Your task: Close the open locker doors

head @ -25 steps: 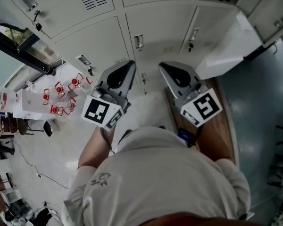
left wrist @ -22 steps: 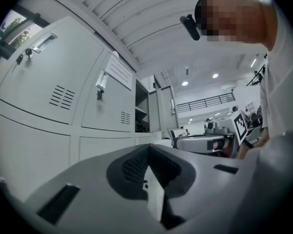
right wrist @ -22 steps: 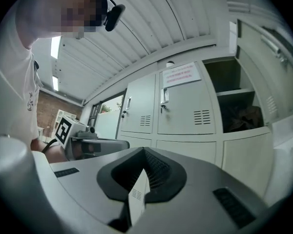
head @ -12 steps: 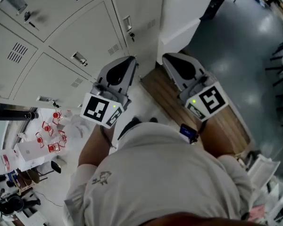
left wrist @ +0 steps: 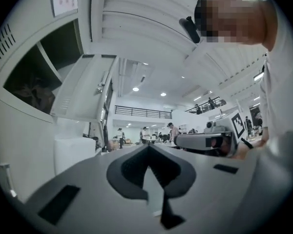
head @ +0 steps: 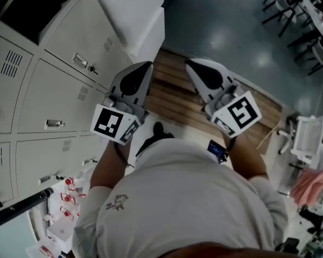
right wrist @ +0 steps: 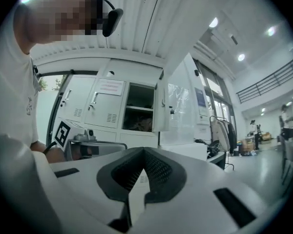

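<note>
A bank of pale grey lockers (head: 48,95) fills the left of the head view. One locker stands open with a dark inside (left wrist: 34,82), and its door (left wrist: 83,94) swings out toward the room. In the right gripper view the same open locker (right wrist: 139,108) and its door (right wrist: 178,106) sit straight ahead, at a distance. In the head view the white door (head: 137,15) juts out at the top. My left gripper (head: 145,66) (left wrist: 147,146) and right gripper (head: 192,63) (right wrist: 143,151) are held side by side, level, both shut and empty, touching nothing.
A wooden platform (head: 172,98) lies on the floor under the grippers, with grey floor (head: 220,31) beyond it. Chairs and tables (head: 296,9) stand at the top right. A rack with a pink cloth (head: 312,181) is at the right edge. Distant people stand in the hall (left wrist: 146,133).
The head view has swung round: the lockers slid from the top to the left, and the wooden platform and grey floor came under the grippers. Both grippers stayed shut and side by side.
</note>
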### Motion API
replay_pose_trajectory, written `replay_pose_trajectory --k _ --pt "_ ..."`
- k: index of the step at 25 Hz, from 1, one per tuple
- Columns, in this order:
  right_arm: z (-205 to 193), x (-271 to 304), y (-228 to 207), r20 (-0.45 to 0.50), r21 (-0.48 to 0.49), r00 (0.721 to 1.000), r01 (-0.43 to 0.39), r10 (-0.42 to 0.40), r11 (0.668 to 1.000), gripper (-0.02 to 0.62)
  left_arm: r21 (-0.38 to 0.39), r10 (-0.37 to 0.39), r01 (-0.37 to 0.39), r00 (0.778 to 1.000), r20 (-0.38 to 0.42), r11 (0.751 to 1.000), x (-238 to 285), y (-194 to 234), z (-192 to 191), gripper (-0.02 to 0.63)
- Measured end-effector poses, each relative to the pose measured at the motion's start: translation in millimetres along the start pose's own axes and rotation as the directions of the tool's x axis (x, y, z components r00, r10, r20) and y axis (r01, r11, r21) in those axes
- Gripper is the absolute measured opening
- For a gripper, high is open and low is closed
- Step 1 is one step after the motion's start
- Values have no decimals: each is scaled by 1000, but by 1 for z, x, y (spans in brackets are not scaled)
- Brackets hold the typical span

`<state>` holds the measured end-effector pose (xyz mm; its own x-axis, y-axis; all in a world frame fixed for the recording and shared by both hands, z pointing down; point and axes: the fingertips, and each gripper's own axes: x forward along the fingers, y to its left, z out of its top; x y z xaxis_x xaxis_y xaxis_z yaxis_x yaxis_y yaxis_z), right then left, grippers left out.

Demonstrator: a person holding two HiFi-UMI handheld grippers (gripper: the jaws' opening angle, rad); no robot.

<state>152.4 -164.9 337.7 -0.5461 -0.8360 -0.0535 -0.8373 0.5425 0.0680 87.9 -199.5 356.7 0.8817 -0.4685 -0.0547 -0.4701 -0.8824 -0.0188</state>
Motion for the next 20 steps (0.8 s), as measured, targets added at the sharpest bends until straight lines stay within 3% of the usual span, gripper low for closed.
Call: replay_pose_trajectory --k 4,9,20 --pt "0 -8 -29 -18 -2 995 100 -100 995 -2 -14 -116 116 993 10 993 43 -4 2 -2" --pt "7 8 -51 7 6 986 168 -168 986 -2 2 -201 201 980 14 980 71 11 10 -2" --pt "5 71 -76 39 8 979 200 -200 980 -2 21 -235 235 972 4 972 90 76 11 -2"
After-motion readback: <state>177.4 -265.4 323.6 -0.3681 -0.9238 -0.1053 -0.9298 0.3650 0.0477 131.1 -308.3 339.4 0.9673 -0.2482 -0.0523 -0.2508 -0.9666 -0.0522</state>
